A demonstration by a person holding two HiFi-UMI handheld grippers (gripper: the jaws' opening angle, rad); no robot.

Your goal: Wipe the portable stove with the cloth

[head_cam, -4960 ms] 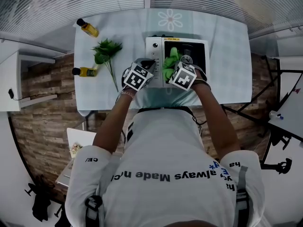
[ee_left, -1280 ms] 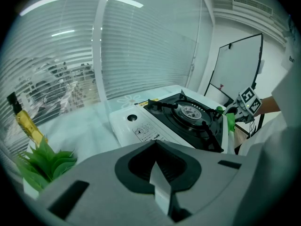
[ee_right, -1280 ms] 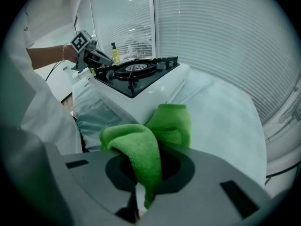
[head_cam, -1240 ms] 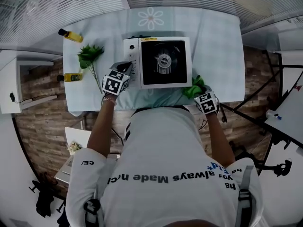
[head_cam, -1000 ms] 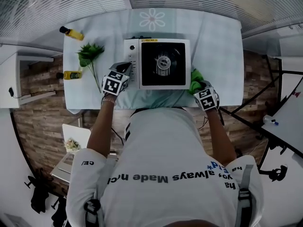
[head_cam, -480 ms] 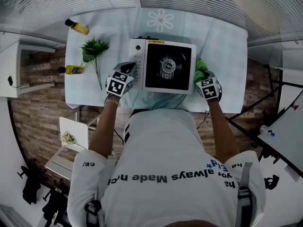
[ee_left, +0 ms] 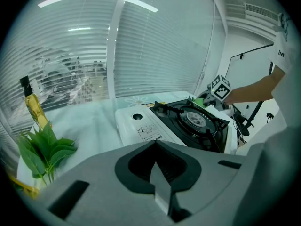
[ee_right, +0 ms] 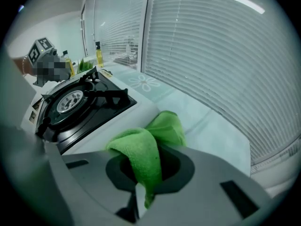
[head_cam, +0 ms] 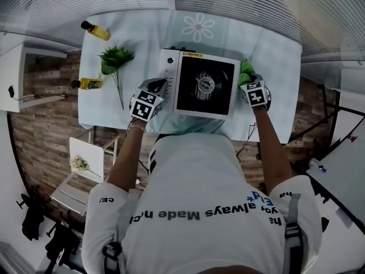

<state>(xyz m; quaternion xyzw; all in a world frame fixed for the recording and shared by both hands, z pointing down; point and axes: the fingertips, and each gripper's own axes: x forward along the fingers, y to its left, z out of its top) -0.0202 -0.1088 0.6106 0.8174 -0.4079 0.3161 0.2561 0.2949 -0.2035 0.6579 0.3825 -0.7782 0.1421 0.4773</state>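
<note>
The portable stove (head_cam: 202, 85), a white body with a black burner top, stands mid-table. My right gripper (head_cam: 250, 82) is at the stove's right side, shut on the green cloth (head_cam: 246, 71), which bunches against the stove's right edge. In the right gripper view the cloth (ee_right: 148, 147) hangs folded between the jaws of that gripper (ee_right: 141, 187), beside the stove (ee_right: 80, 102). My left gripper (head_cam: 160, 87) rests at the stove's front left corner, by the control panel. In the left gripper view this gripper (ee_left: 157, 147) is shut with nothing in it, and the stove (ee_left: 183, 121) lies just ahead.
A leafy green sprig (head_cam: 114, 61) and two yellow bottles (head_cam: 96, 31) (head_cam: 86, 84) lie on the table's left part. The tablecloth (head_cam: 274, 56) is pale with a flower print (head_cam: 198, 27). Window blinds run behind the table; a chair (head_cam: 85, 158) stands at the lower left.
My right gripper has carried the cloth from the stove's front right corner back along its right side. The left gripper has stayed at the front left corner.
</note>
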